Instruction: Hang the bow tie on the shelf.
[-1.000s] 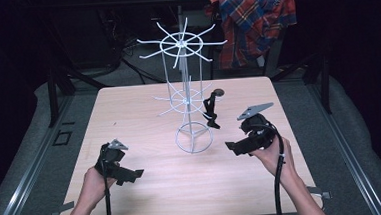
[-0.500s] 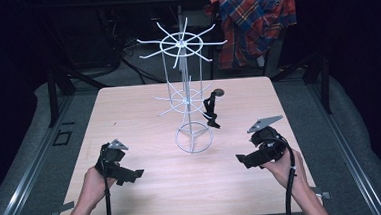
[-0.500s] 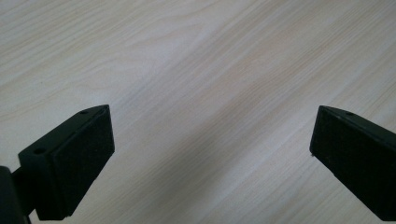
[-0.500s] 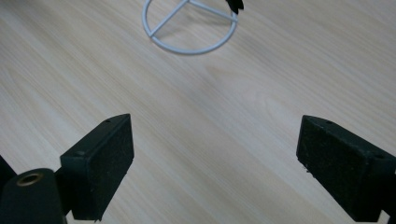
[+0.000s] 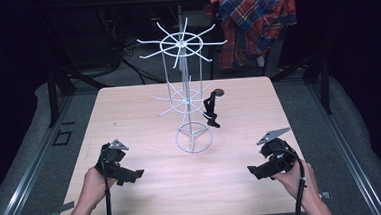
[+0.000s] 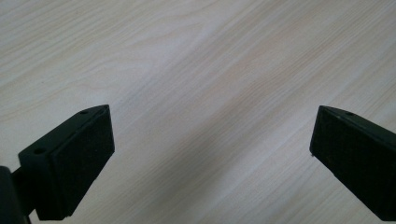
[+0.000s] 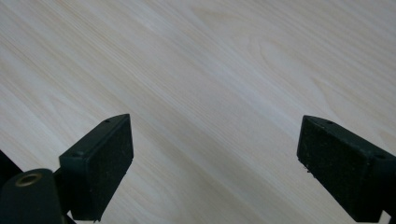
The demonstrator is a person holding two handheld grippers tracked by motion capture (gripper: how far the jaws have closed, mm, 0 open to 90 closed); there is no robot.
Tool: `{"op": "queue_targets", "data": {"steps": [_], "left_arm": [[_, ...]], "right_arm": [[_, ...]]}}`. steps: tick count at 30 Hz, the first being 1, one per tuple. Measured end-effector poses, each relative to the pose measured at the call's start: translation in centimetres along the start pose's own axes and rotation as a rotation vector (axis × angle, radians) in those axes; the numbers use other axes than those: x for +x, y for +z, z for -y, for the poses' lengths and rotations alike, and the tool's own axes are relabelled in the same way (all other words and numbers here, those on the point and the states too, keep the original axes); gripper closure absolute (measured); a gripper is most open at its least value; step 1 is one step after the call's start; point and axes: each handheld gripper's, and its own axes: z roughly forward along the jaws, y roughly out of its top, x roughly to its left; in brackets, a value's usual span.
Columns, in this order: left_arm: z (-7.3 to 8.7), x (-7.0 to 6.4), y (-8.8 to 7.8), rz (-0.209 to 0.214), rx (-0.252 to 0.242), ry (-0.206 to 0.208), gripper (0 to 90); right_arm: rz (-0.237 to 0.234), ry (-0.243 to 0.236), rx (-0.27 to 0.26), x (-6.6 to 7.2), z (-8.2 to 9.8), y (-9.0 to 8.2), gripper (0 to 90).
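Grippers are resting low over the near edge of a wooden table point(image 5: 144, 115), one in each hand, both empty and both with jaws spread wide above bare wood, as the two gripper views are showing. Nothing is being grasped at this moment. A small black item point(image 5: 211, 111), too small to identify with certainty, is hanging on an arm of the white wire rack point(image 5: 188, 95) standing at the table's middle, its lower end dangling near the rack's round base. Judging from how things are lying, the hanging appears done, and little or nothing looks left but to keep the hands clear. The left gripper point(image 5: 135, 175) is sitting near the table's front left, well apart from the rack, with the left hand point(image 5: 90, 186) wrapped around its grip and the forearm coming in from the near edge. The right gripper point(image 5: 252, 172) is sitting at the front right, likewise well apart from the rack, jaws pointing inward toward the table's middle, the right hand point(image 5: 298, 178) cradling it. A plaid shirt point(image 5: 253, 18) is hanging behind the table.
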Motion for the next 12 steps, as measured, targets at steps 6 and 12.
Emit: {"op": "queue_targets", "data": {"steps": [6, 12], "left_arm": [[-0.1, 0.0, 0.2, 0.002, 0.001, -0.001, 0.0], [0.0, 0.0, 0.1, 0.005, -0.001, -0.002, 0.0]], "right_arm": [[-0.013, 0.029, 0.054, -0.9, 0.8, 1.4, 10.0], [-0.022, 0.023, 0.056, -1.0, 0.7, 1.9, 10.8]]}}
